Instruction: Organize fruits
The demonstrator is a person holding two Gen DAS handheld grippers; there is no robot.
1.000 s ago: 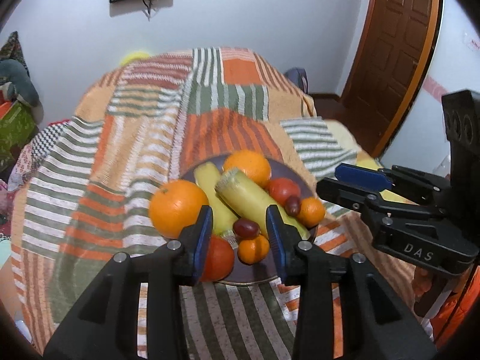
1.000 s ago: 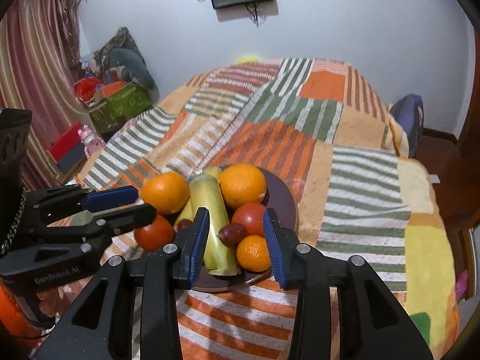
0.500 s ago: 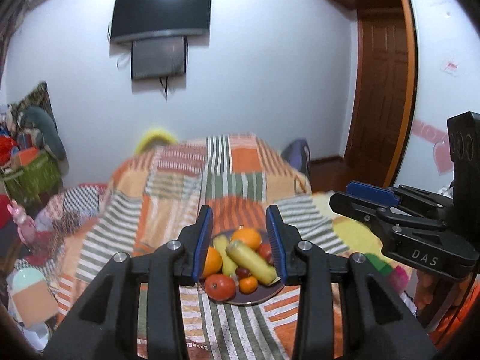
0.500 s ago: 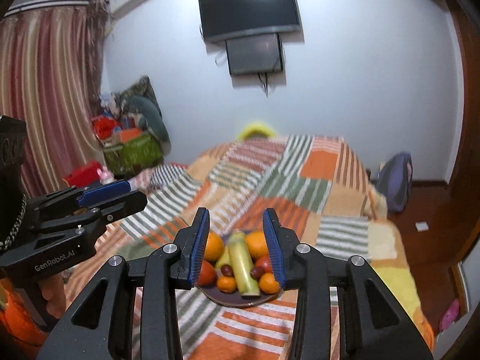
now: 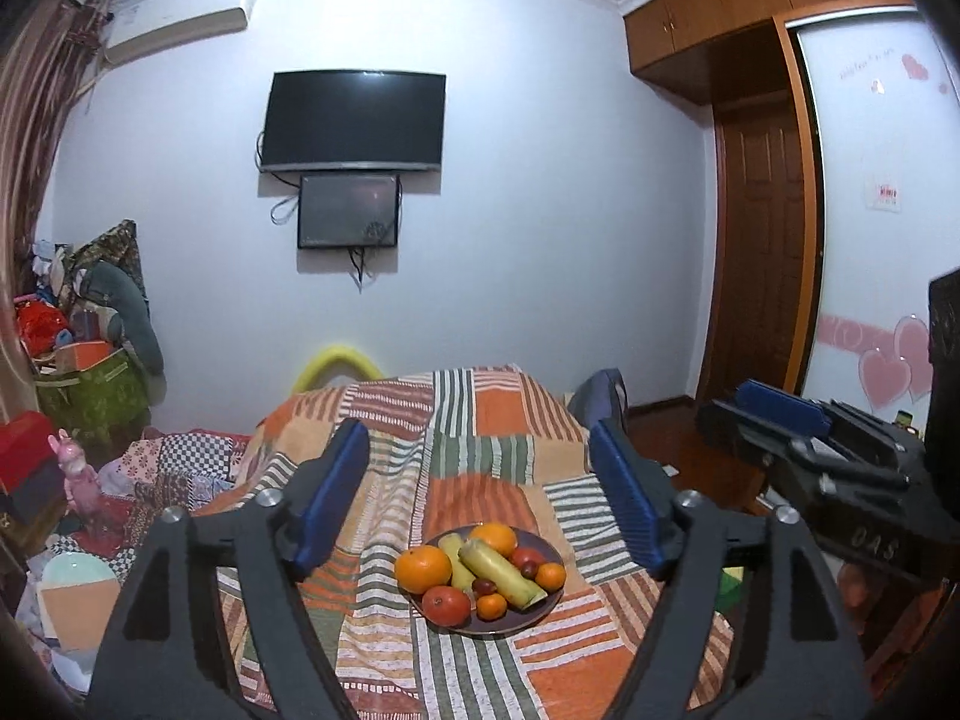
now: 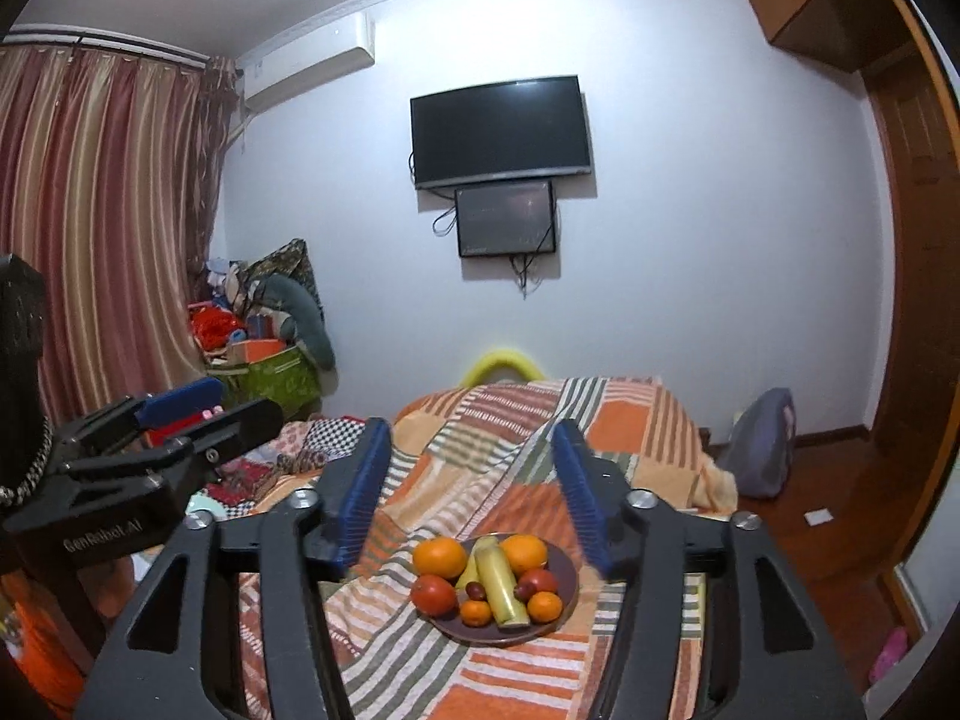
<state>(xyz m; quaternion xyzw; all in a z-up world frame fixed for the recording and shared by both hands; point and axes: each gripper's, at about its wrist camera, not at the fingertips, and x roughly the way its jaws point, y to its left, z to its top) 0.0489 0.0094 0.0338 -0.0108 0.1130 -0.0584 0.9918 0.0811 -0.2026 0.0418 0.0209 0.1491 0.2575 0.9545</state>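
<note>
Your left gripper (image 5: 480, 516) and right gripper (image 6: 471, 489) both hang wide open and empty, well back from the plate (image 5: 555, 552) of fruit (image 5: 423, 568) ahead and below on the bedspread (image 5: 480, 456). Nothing looks left to place, so judge whether any piece needs settling before reaching in.

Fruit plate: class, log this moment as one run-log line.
left gripper: open, holding nothing | right gripper: open, holding nothing | plate: fruit piled on it, on striped bedspread | both grippers apart from plate

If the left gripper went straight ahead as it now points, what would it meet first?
Probably the striped blanket on the bed, beyond the plate of fruit; the open left gripper aims above the plate, though depth is unclear.
</note>
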